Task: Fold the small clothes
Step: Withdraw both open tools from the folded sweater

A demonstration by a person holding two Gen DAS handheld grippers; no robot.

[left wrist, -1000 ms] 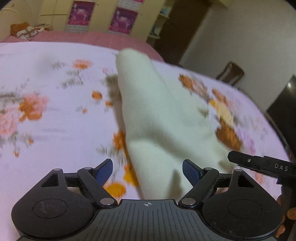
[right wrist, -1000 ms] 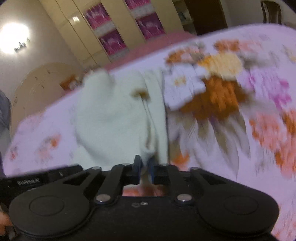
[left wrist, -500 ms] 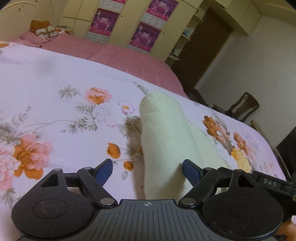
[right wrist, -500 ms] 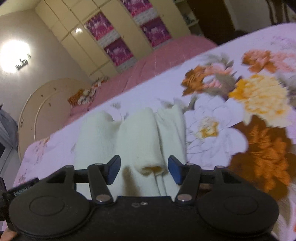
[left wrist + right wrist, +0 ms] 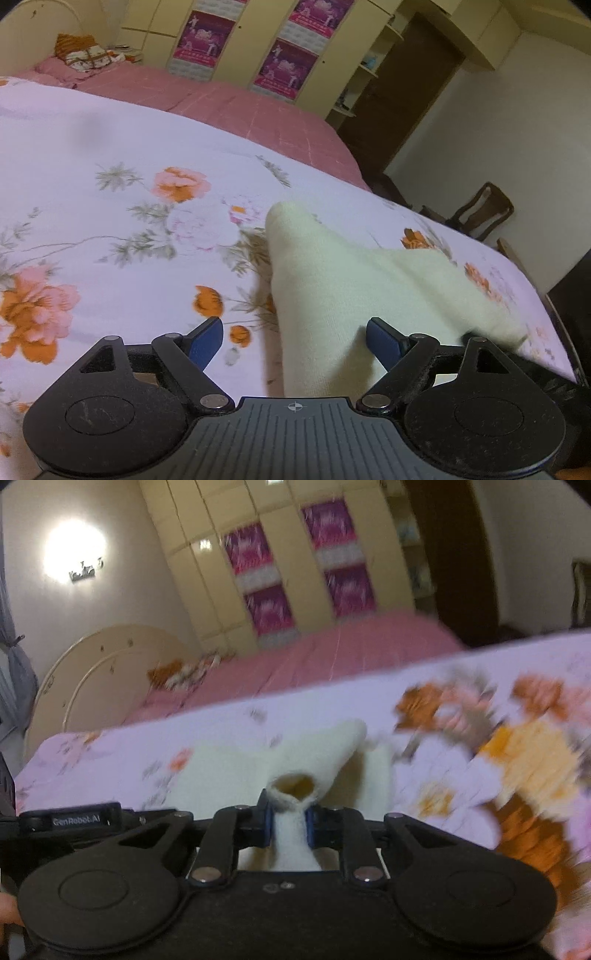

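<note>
We are working at a bed covered with a pale lilac sheet printed with orange and pink flowers (image 5: 92,206). On it lies a small cream-white knitted garment (image 5: 332,288), soft and tubular, perhaps a baby's sleeve or legging; we cannot tell which.

Our right claw (image 5: 289,821) is clenched on one open cuff of the cream garment (image 5: 295,775), the blue pads pinching the knit so that the round opening stands up just beyond them. The cloth runs away from that claw toward the far edge of the bed, part of it raised off the sheet. This view is blurred, which suggests quick motion.

Our left claw (image 5: 295,345) is released, its blue pads spread wide. The garment passes between them without touching either, reaching from the claw body toward the middle of the bed, its rounded tip resting on the sheet.

What could go wrong: the right claw holds only a narrow pinch of stretchy knit, so a fast pull may slip it free or drag the whole piece crooked. With the left claw not pinning anything, the fold could land skewed or bunch up.
</note>
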